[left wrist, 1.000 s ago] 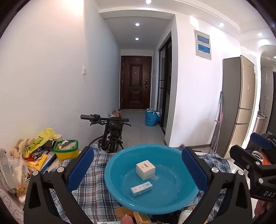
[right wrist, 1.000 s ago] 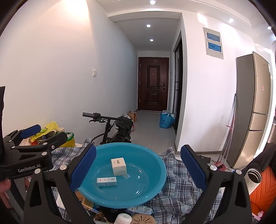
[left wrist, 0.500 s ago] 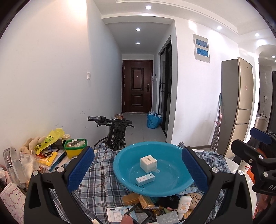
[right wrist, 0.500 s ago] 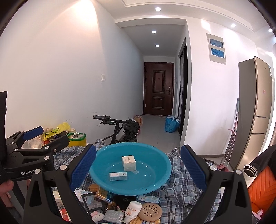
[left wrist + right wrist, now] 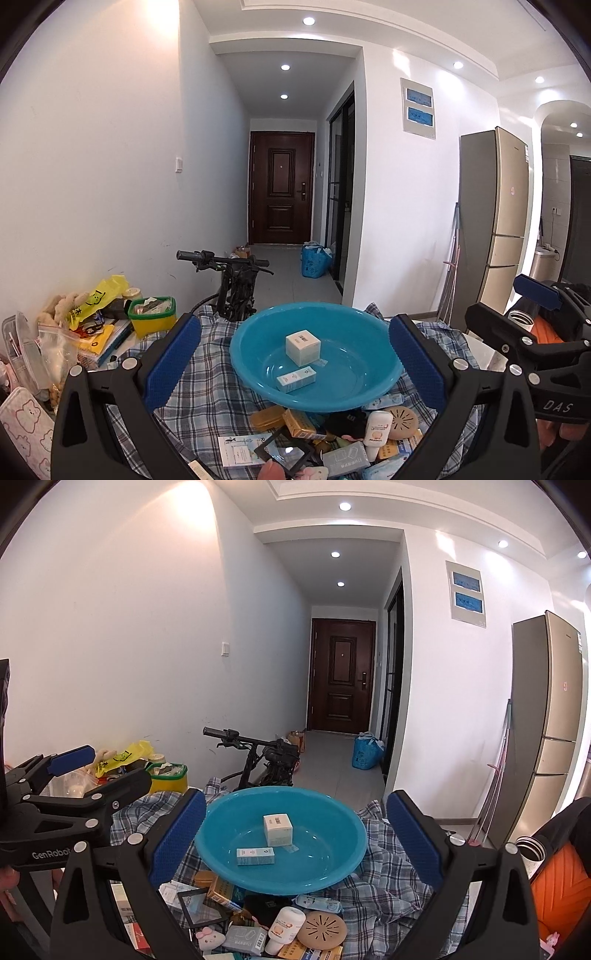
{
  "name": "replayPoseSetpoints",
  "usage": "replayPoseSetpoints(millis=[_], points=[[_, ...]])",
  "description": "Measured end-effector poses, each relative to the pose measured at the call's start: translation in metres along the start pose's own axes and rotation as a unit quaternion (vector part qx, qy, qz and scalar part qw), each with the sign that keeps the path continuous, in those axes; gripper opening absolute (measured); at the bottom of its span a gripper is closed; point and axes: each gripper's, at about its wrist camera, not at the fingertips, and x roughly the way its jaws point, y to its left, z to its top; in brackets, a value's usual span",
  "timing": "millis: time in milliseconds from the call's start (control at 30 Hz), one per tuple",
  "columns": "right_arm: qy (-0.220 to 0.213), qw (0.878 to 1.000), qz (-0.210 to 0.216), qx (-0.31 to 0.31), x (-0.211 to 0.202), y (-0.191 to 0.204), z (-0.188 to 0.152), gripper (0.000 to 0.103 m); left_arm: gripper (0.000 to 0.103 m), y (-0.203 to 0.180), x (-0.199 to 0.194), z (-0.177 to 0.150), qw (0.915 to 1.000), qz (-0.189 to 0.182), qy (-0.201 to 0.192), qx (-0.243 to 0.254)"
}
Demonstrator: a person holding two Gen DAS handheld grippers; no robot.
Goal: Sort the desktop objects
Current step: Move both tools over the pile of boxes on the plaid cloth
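Note:
A blue basin (image 5: 373, 384) (image 5: 343, 864) sits on the checked cloth and holds a white cube box (image 5: 303, 346) (image 5: 277, 829) and a small flat teal-and-white box (image 5: 296, 379) (image 5: 255, 856). A pile of small desktop items (image 5: 332, 439) (image 5: 266, 923) lies in front of the basin: boxes, a white bottle, a round tan disc, a black frame. My left gripper (image 5: 295, 365) is open and empty, held above and behind the pile. My right gripper (image 5: 295, 845) is open and empty, beside it to the right.
The checked cloth (image 5: 207, 373) covers the table. A yellow tub (image 5: 152, 316), bags and books crowd the left edge. A scooter (image 5: 236, 280) stands behind the table. A flask (image 5: 530, 847) and orange bag (image 5: 557, 890) lie at the right.
Both grippers have drawn back and risen from the basin. The basin looks smaller and the pile of small items in front of it has come into view.

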Motion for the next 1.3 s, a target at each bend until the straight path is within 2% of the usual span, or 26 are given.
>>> replayPoseSetpoints(millis=[167,533,733,933,1300], points=[[0.013,1.000,-0.001,0.007,0.001,-0.003,-0.015,0.098,0.103,-0.002,-0.002,-0.013,1.0000,0.004,0.004,0.006],[0.063,0.998,-0.002,0.011,0.010,-0.006,-0.054,0.098,0.103,-0.009,0.020,-0.056,0.9983,-0.013,0.057,0.006],[0.094,0.995,0.001,0.021,0.016,-0.005,-0.076,0.098,0.103,-0.006,0.036,-0.082,0.9949,-0.020,0.099,-0.003],[0.118,0.993,0.004,0.030,0.019,-0.006,-0.094,0.098,0.103,-0.006,0.038,-0.100,0.9935,-0.006,0.113,0.003],[0.166,0.985,-0.008,0.050,0.027,-0.017,-0.130,0.098,0.103,-0.005,0.053,-0.140,0.9852,-0.004,0.171,0.008]])
